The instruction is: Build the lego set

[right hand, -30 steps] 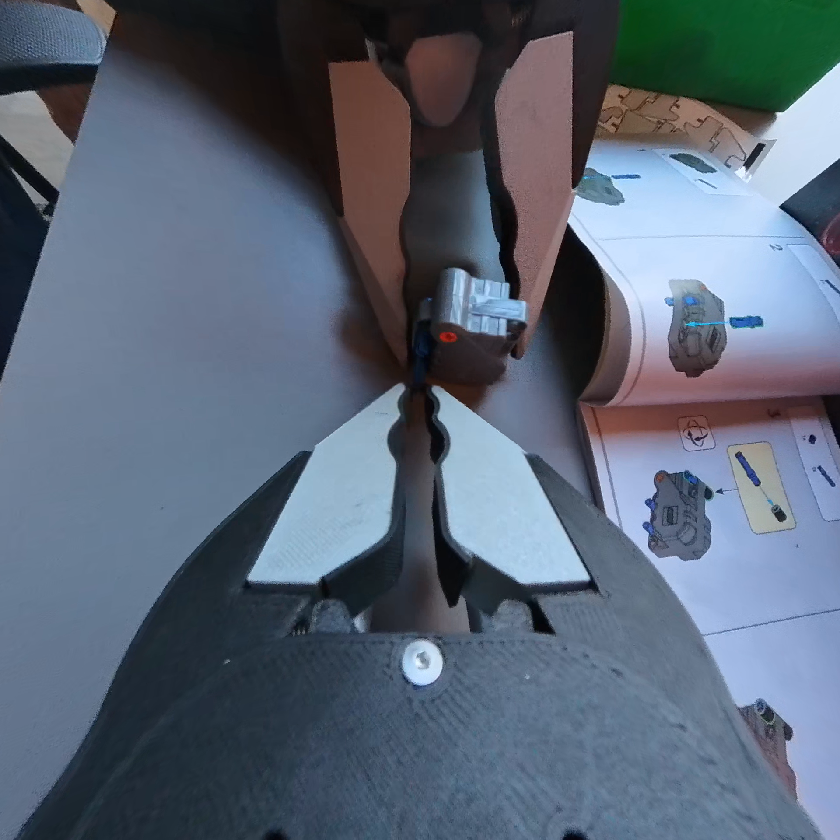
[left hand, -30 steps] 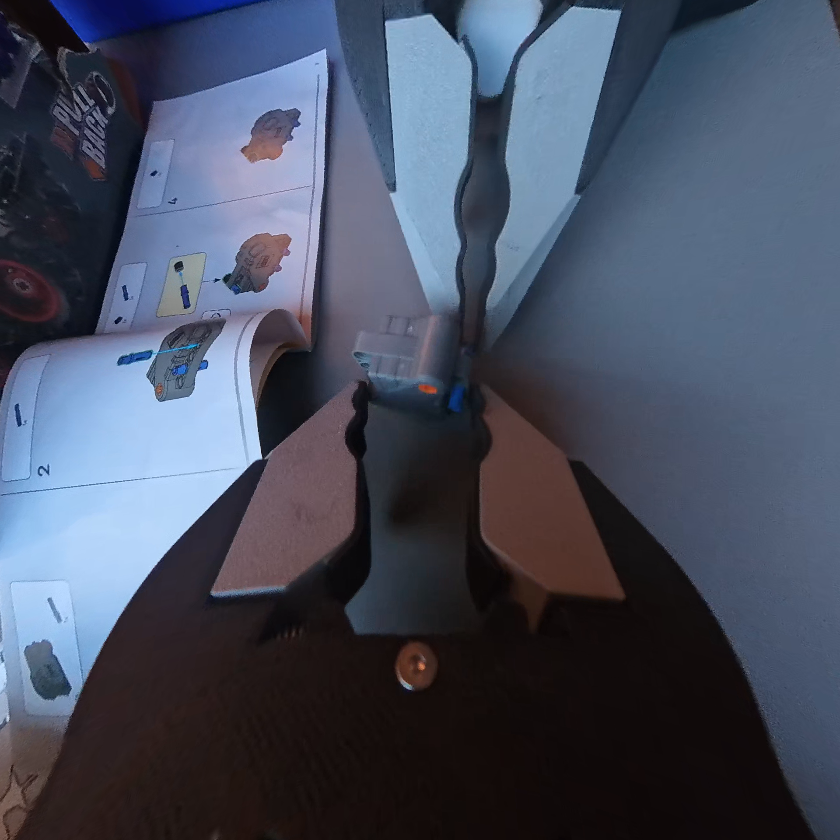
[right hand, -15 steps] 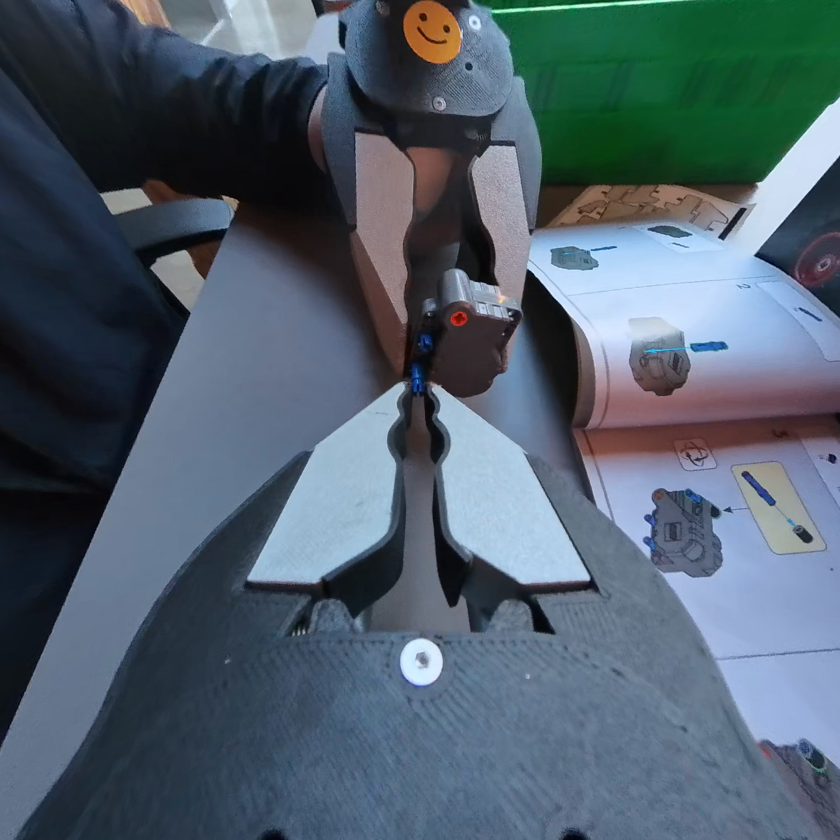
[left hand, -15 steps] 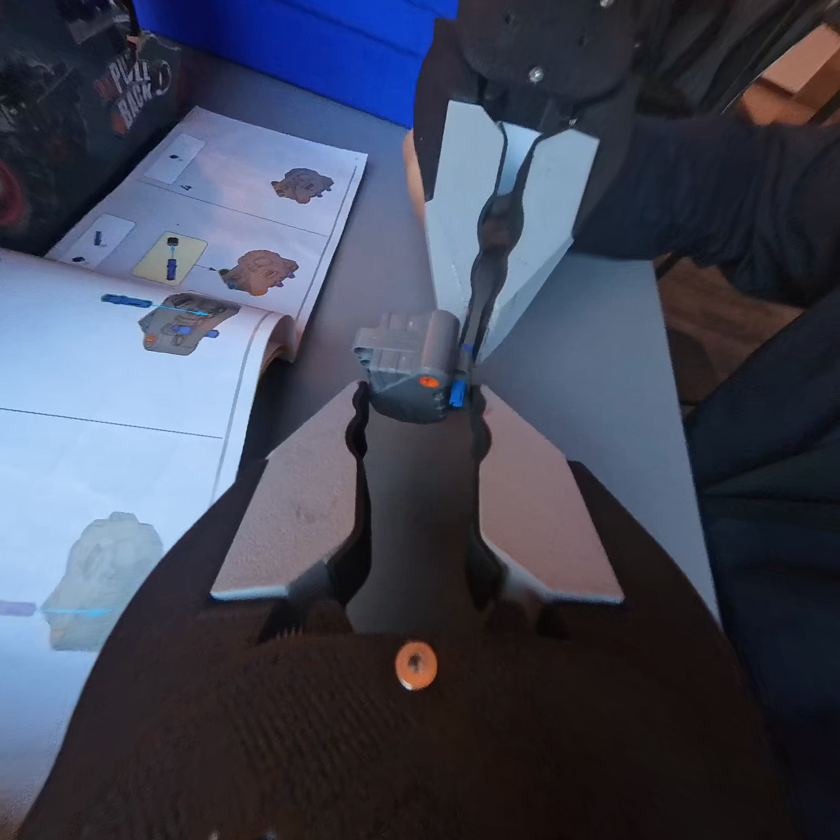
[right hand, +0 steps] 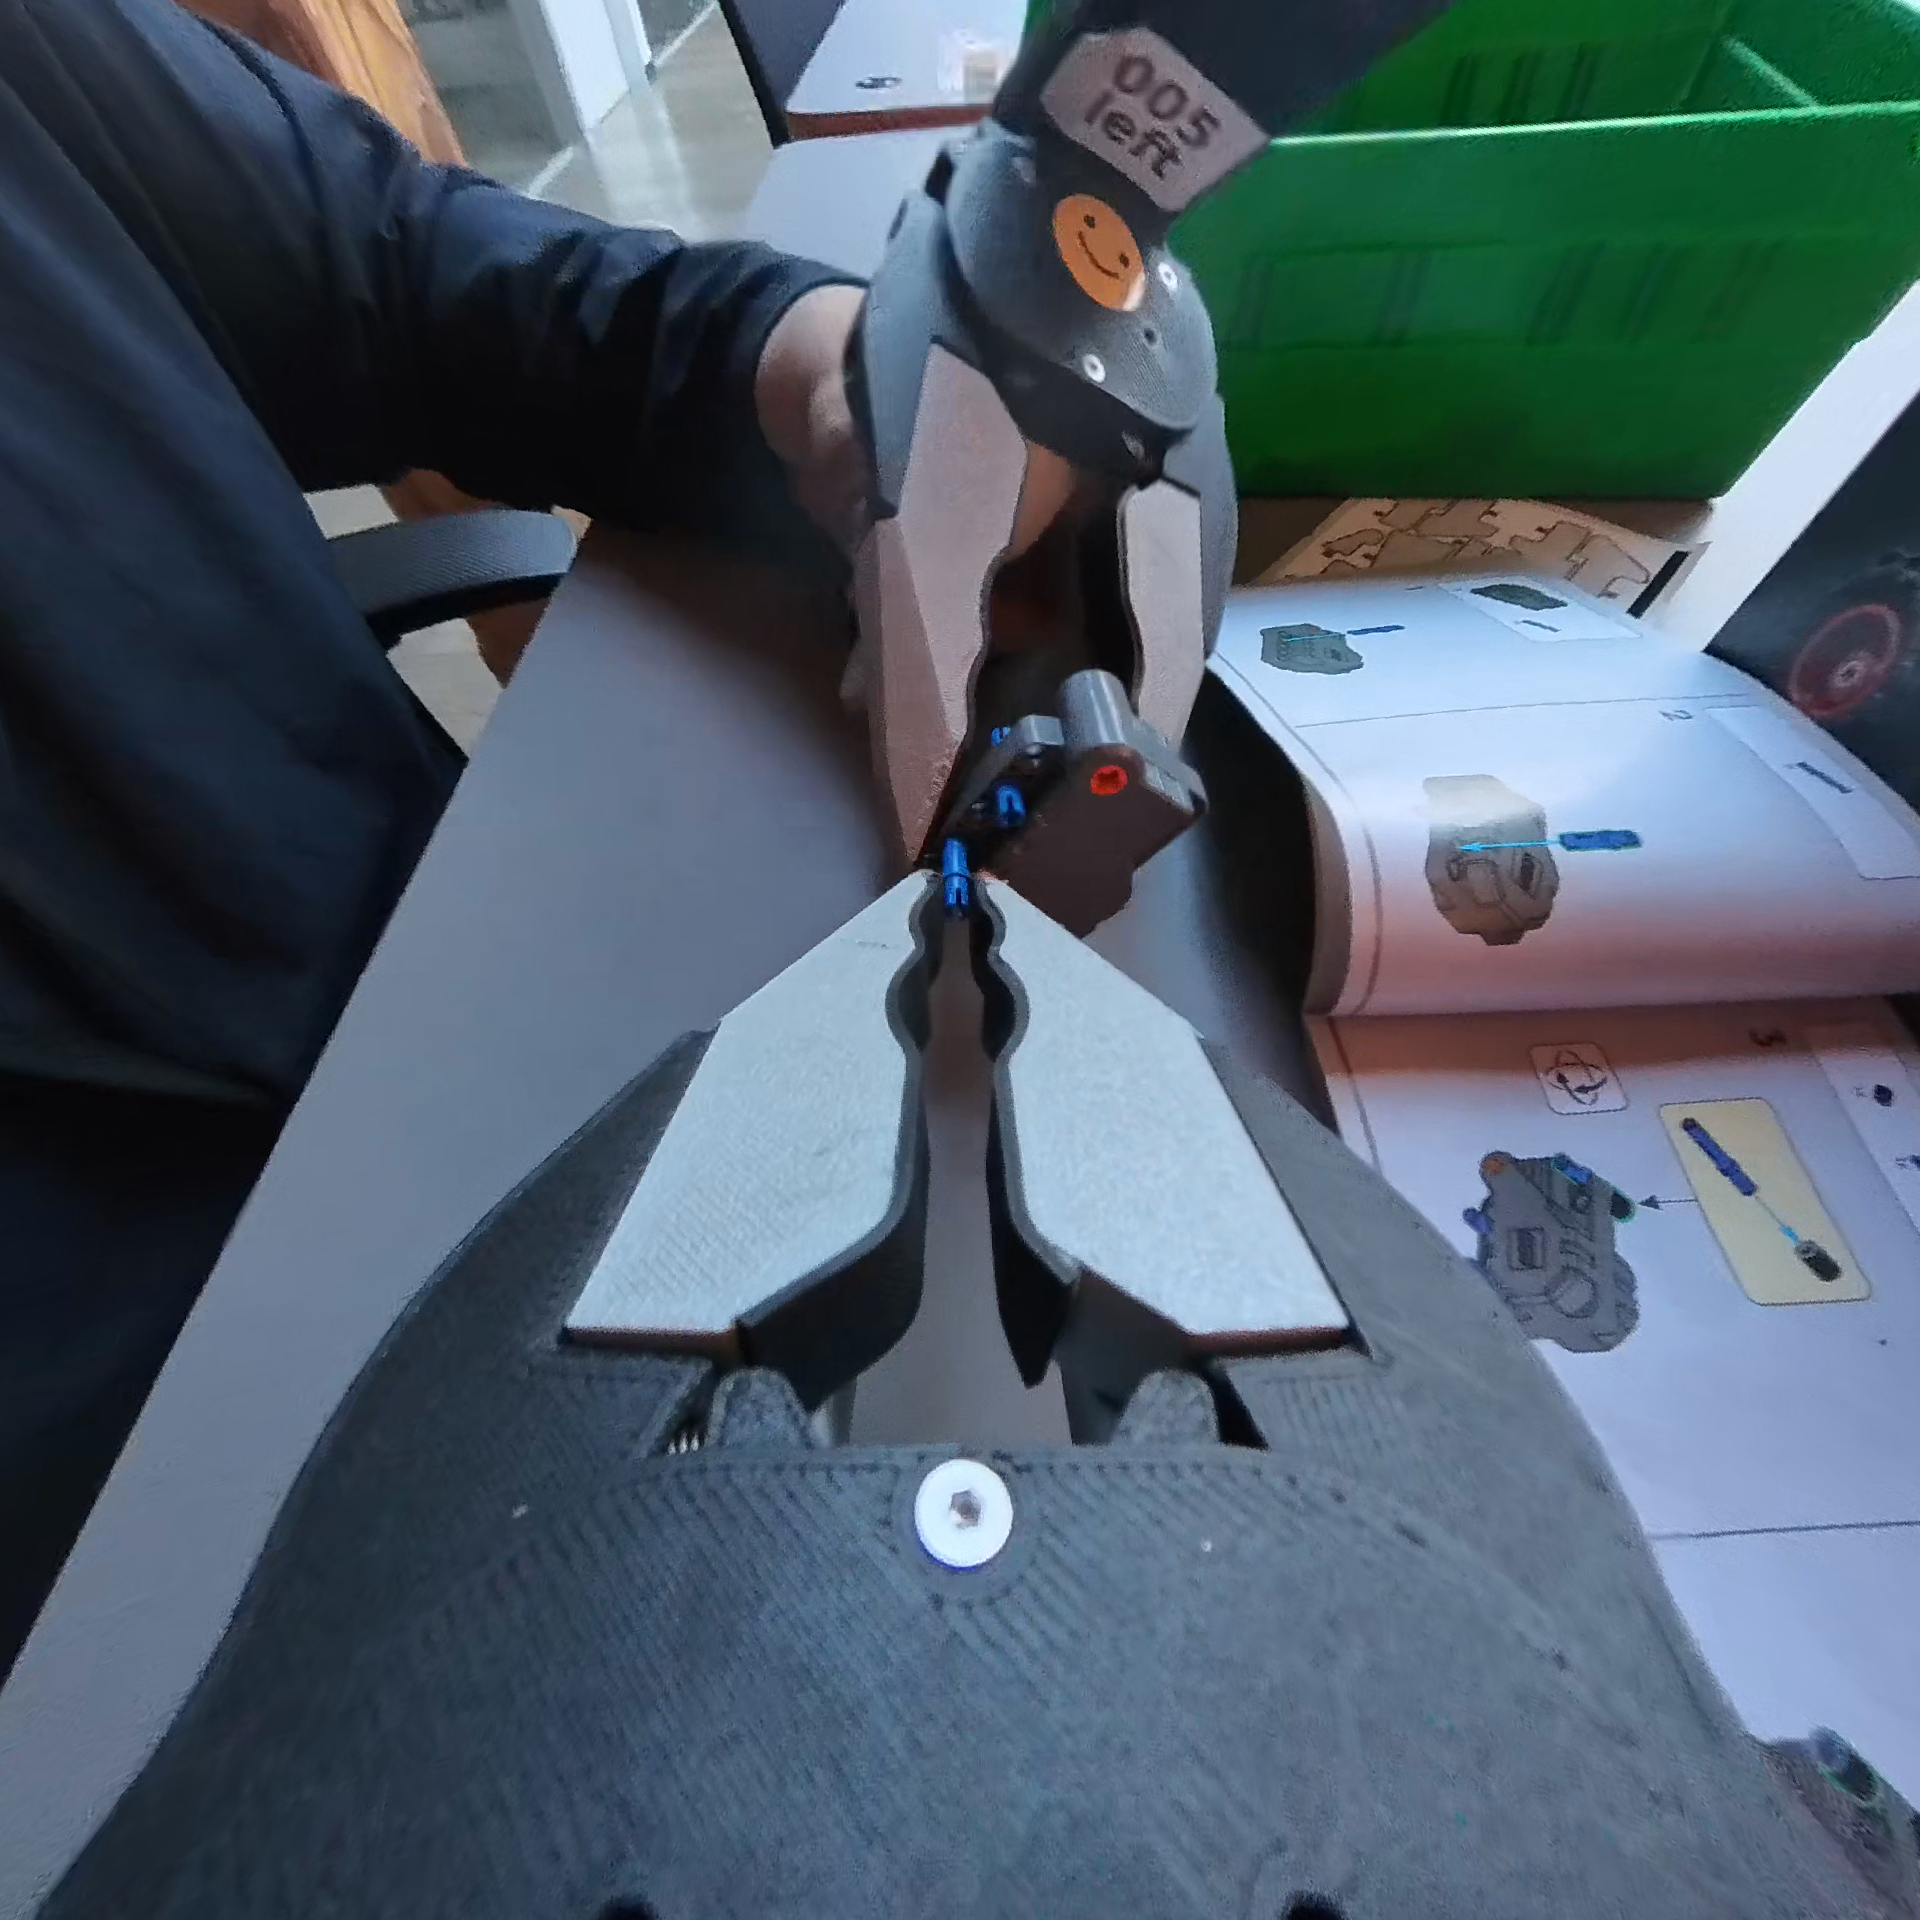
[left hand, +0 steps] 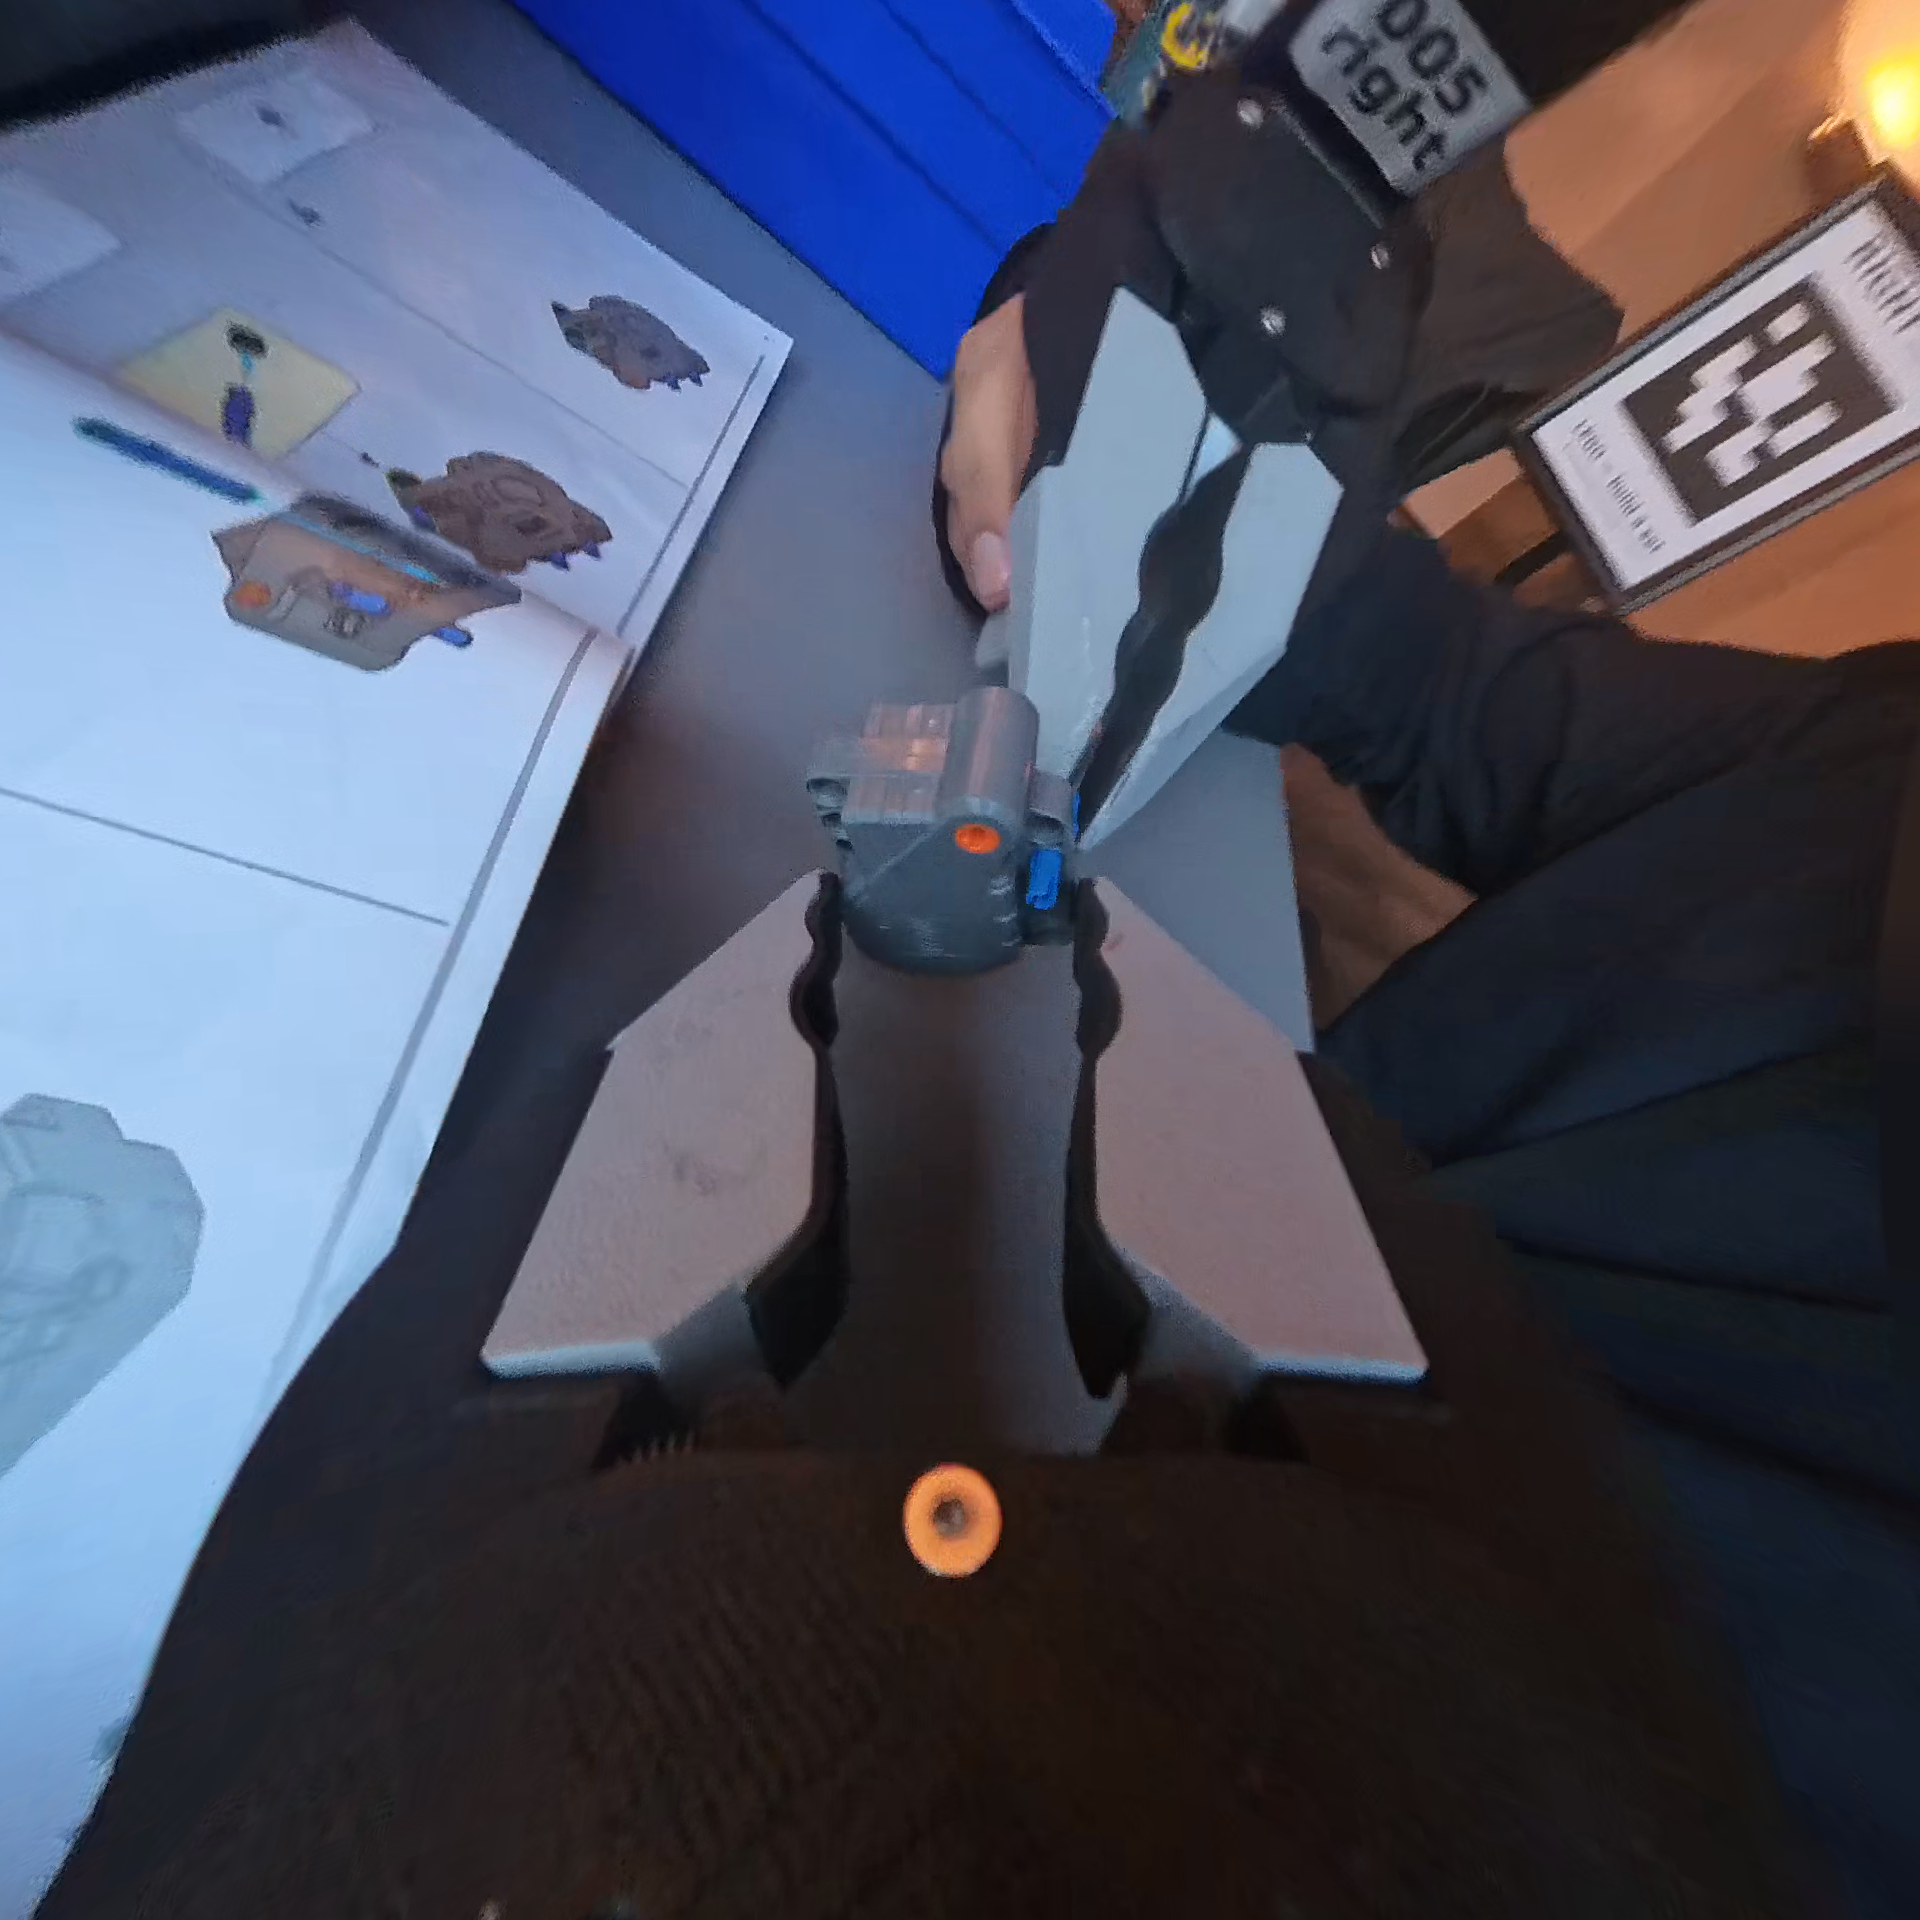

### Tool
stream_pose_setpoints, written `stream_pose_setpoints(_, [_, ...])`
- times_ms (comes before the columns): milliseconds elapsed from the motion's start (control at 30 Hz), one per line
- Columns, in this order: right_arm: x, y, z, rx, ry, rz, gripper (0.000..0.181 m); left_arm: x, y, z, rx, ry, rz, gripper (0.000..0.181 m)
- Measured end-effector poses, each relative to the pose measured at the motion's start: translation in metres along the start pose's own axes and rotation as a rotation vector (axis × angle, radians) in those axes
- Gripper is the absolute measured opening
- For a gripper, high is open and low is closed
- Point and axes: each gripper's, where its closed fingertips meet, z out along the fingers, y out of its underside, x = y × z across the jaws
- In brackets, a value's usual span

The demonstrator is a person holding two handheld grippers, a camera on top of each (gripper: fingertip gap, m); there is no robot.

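Observation:
My left gripper (left hand: 948, 902) is shut on a grey lego motor block (left hand: 935, 842) with an orange dot, held above the table. The block also shows in the right wrist view (right hand: 1081, 810), tilted, between the left gripper's fingers (right hand: 914, 644). My right gripper (right hand: 954, 894) is shut on a small blue pin (right hand: 954, 883) at its tips, right beside the block's side, where another blue pin (right hand: 1006, 800) sits. In the left wrist view the right gripper (left hand: 1081, 821) meets the block's right side by a blue pin (left hand: 1044, 873).
An open instruction booklet (left hand: 260, 727) lies on the dark table (left hand: 831, 540), also in the right wrist view (right hand: 1610, 935). A blue bin (left hand: 831, 135) stands behind it, a green bin (right hand: 1538, 291) on the other side. A dark set box (right hand: 1829, 644) and a person's dark sleeves are near. My two grippers' fingertips are within a few centimetres of each other.
Both grippers have lifted up off the table together, and the block has tilted. The blue pin stays at the block's side.

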Motion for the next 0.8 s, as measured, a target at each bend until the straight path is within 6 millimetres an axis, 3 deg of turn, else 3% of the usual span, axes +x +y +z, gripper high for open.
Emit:
stream_pose_setpoints(333, [0.003,-0.004,-0.002,-0.086,0.246,-0.377,0.001,0.005,-0.002,-0.002,0.029,0.138,-0.194,0.043])
stream_pose_setpoints(600, [-0.001,-0.024,-0.008,-0.139,0.516,-0.804,0.001,0.021,-0.013,-0.008,0.098,0.321,-0.329,0.042])
stream_pose_setpoints(667, [-0.001,-0.023,-0.007,-0.166,0.543,-0.838,0.001,0.019,-0.012,-0.008,0.091,0.302,-0.315,0.042])
stream_pose_setpoints(800, [0.003,-0.017,-0.007,-0.162,0.494,-0.719,0.0,0.014,-0.013,-0.006,0.097,0.234,-0.245,0.042])
